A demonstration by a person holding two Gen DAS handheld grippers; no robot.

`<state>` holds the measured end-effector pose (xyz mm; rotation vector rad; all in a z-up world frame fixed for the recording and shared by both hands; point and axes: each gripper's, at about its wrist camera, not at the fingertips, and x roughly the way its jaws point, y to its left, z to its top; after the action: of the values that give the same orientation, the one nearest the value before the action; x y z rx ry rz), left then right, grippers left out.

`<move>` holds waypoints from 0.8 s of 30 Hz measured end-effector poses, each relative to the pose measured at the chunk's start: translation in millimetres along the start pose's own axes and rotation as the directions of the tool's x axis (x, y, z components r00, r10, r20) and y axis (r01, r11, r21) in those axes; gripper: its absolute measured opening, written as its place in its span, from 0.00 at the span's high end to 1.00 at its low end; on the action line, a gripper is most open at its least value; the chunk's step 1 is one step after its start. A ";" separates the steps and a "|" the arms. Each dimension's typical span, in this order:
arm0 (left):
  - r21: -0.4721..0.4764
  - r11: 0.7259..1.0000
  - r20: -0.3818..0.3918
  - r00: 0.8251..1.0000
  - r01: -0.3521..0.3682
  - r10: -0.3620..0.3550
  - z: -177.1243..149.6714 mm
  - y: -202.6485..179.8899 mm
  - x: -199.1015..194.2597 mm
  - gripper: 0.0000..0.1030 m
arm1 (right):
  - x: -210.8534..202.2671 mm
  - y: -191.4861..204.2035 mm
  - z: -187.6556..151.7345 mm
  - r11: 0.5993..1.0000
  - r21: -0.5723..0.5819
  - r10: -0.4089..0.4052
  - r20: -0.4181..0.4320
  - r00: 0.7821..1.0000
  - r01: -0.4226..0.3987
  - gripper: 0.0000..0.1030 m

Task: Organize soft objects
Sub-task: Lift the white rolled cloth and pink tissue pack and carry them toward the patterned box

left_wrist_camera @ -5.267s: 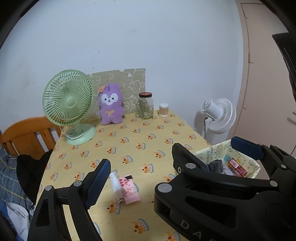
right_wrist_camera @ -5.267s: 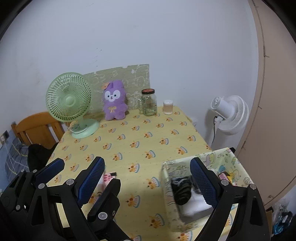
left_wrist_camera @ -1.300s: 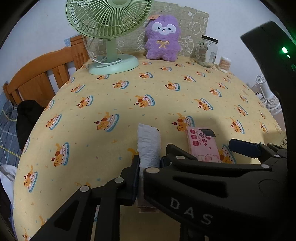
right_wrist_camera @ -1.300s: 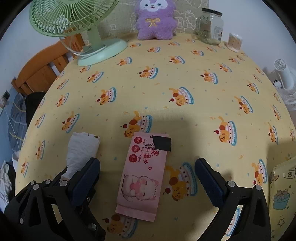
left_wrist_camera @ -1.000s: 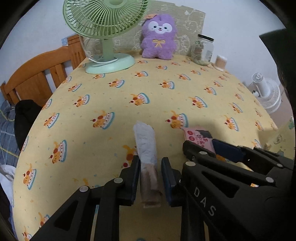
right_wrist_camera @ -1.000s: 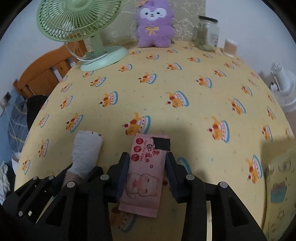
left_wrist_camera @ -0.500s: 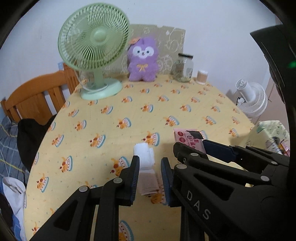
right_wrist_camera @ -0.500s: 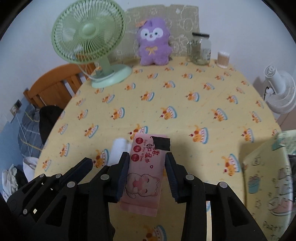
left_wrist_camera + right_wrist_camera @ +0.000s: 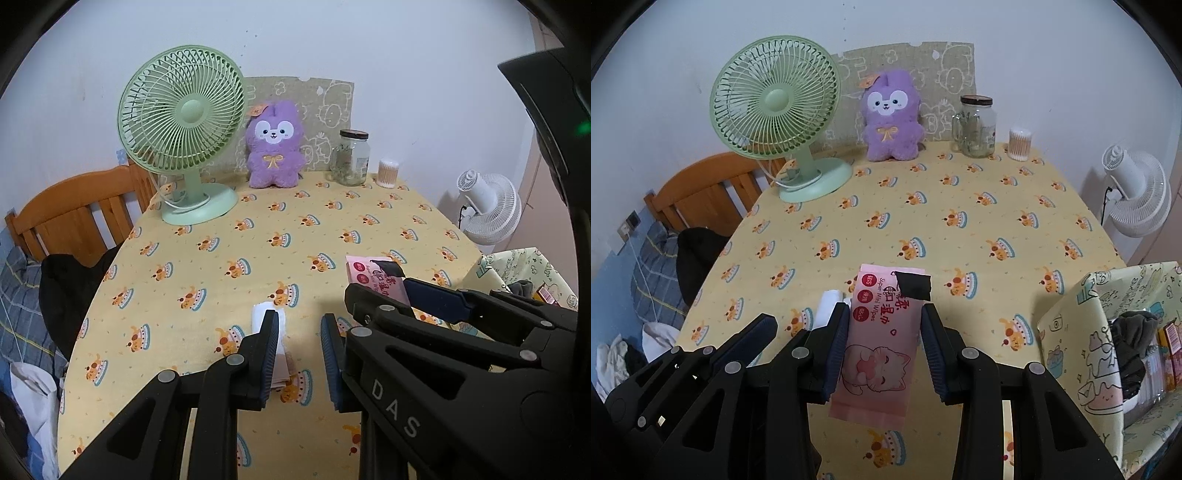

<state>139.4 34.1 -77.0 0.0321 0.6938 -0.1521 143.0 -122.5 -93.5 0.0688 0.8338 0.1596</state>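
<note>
My right gripper (image 9: 884,347) is shut on a pink pack of wet wipes (image 9: 882,332) and holds it above the yellow tablecloth (image 9: 923,221); the pack also shows in the left wrist view (image 9: 373,280). My left gripper (image 9: 299,354) is open above the table. A white and beige rolled sock (image 9: 282,345) lies on the cloth below it, partly hidden by the left finger, clear of the jaws. Its white end shows in the right wrist view (image 9: 827,308). A patterned fabric basket (image 9: 1071,332) stands at the right with dark socks (image 9: 1134,332) inside.
A green desk fan (image 9: 775,107), a purple plush toy (image 9: 892,118), a glass jar (image 9: 977,127) and a cotton swab tub (image 9: 1019,144) stand along the wall. A wooden chair (image 9: 701,192) is at the left. A white floor fan (image 9: 1137,195) stands at the right.
Both grippers rose away from the table. The right one lifted the wipes pack. The left gripper opened and the sock slipped out onto the cloth.
</note>
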 end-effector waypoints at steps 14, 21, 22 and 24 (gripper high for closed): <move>-0.024 0.999 -0.118 0.993 -0.021 0.018 -8.2 22.9 39.7 0.60 | 39.1 6.9 -5.1 1.000 -0.008 0.004 -0.070 0.998 -0.004 0.59; -0.046 0.998 -0.154 0.988 -0.031 0.024 -13.4 32.2 70.0 0.47 | 67.0 6.7 -6.0 0.999 -0.019 -0.037 -0.093 0.995 0.035 0.59; -0.045 0.998 -0.165 0.986 -0.035 0.027 -13.9 32.8 74.4 0.47 | 71.7 5.8 -5.9 0.999 -0.018 -0.042 -0.100 0.994 0.040 0.59; -0.046 0.998 -0.181 0.983 -0.035 0.026 -15.0 34.5 82.4 0.47 | 80.5 3.2 -6.3 0.999 -0.011 -0.043 -0.113 0.993 0.042 0.59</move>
<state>197.5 58.8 -141.9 0.0093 0.8778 -0.1038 191.2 -105.9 -156.2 0.0343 0.9471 0.1278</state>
